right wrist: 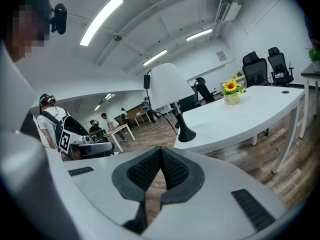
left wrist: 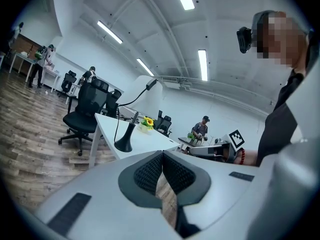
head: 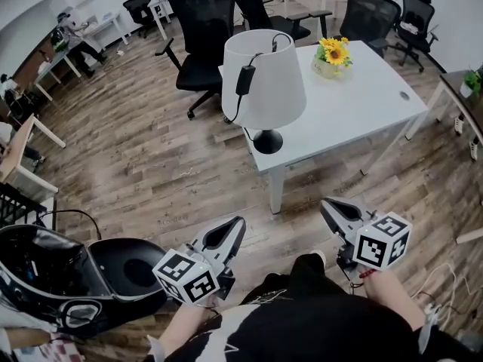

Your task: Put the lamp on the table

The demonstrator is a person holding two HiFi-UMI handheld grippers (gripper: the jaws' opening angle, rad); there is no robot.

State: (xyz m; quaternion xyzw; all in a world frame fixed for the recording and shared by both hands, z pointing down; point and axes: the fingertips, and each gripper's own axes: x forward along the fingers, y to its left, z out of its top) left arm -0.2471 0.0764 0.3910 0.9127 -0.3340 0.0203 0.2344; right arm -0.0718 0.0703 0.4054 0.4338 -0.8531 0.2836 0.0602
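- The lamp [head: 263, 81] stood upright on the white desk [head: 362, 104], its base near the front corner, its cord [head: 244, 80] draped over the shade.
- The left gripper [head: 238, 223] and the right gripper [head: 324, 204] were both pressed together, empty, well apart from the lamp.
- The placing looked done to me. A careful finish would slide the base inward without snagging the cord.

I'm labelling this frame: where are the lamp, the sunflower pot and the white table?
lamp [head: 270, 89]: head view, on its white shade.
sunflower pot [head: 334, 52]: head view, on the yellow blooms.
white table [head: 358, 105]: head view, on bare tabletop.
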